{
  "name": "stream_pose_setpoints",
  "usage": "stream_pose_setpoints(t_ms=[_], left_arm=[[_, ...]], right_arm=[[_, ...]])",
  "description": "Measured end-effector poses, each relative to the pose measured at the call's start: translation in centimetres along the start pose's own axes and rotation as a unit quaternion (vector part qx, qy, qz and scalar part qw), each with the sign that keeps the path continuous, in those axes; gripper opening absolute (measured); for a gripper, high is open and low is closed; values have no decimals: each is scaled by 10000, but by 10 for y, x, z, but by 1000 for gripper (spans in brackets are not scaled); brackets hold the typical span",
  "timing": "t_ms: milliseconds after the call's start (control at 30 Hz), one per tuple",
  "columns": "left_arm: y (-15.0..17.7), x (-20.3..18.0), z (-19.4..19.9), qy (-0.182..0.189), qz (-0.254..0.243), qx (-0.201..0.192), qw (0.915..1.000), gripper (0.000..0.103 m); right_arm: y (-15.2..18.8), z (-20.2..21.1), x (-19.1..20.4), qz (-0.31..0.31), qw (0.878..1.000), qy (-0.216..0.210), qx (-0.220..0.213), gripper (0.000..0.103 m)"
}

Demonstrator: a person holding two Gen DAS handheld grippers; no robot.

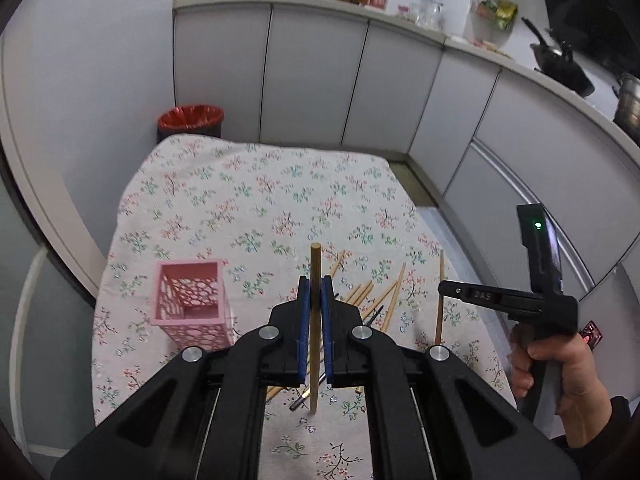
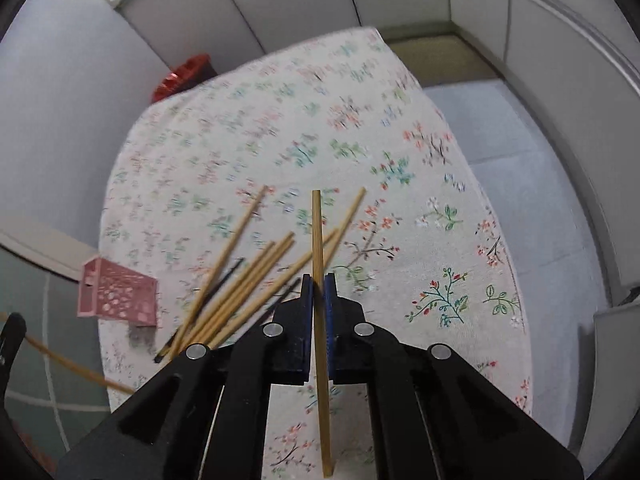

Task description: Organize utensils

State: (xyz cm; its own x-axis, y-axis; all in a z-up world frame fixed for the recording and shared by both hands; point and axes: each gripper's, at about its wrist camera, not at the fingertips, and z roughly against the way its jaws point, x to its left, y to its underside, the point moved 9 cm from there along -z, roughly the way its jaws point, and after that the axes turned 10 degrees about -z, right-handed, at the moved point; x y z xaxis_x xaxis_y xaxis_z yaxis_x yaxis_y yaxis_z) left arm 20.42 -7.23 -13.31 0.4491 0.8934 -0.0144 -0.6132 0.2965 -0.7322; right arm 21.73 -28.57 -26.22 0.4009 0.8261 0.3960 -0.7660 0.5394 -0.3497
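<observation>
Your left gripper (image 1: 315,292) is clenched on one wooden chopstick (image 1: 315,264), held clear of the floral cloth (image 1: 240,200). Your right gripper (image 2: 318,292) is clamped on a second chopstick (image 2: 318,232), also lifted. Beneath them the loose chopsticks (image 2: 248,280) lie scattered on the cloth. The pink holder (image 1: 188,296) stands upright to their left, apart from the pile.

— How many chopsticks (image 2: 244,292) lie loose on the cloth?
— About seven pale wooden ones, plus two dark ones (image 2: 208,300).
— And holders?
— One pink basket (image 1: 191,300).
</observation>
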Motion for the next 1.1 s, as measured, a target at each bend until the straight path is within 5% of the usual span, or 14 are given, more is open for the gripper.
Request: stream_pose_setpoints(t_ms=[233,533,667,733,800,933,1100], left_arm=[[-22,19,56,-287,162,-812,9962,5],[-53,68,94,-1443,487,-1930,9693,5],[-53,84,90,-1300,787,-1854,9708,5],[-52,88,86,-1066,925,-1759,9742,5],[-48,89,83,-860,1028,-1647,9772,5],[-40,88,76,-485,1181,-1439,9813,5],[-28,89,70,-497,1059,-1323,9843,6]], right_arm=[[1,71,46,464,9938,-373,-944,4],[-2,108,91,829,9827,-706,-1497,0],[-14,97,89,836,9862,-598,-1301,1],[-24,80,83,749,9904,-476,-1064,14],[-33,60,79,702,9930,-383,-870,41],[-49,12,82,852,9953,-166,-437,39],[-72,-55,94,1011,9949,28,16,37]])
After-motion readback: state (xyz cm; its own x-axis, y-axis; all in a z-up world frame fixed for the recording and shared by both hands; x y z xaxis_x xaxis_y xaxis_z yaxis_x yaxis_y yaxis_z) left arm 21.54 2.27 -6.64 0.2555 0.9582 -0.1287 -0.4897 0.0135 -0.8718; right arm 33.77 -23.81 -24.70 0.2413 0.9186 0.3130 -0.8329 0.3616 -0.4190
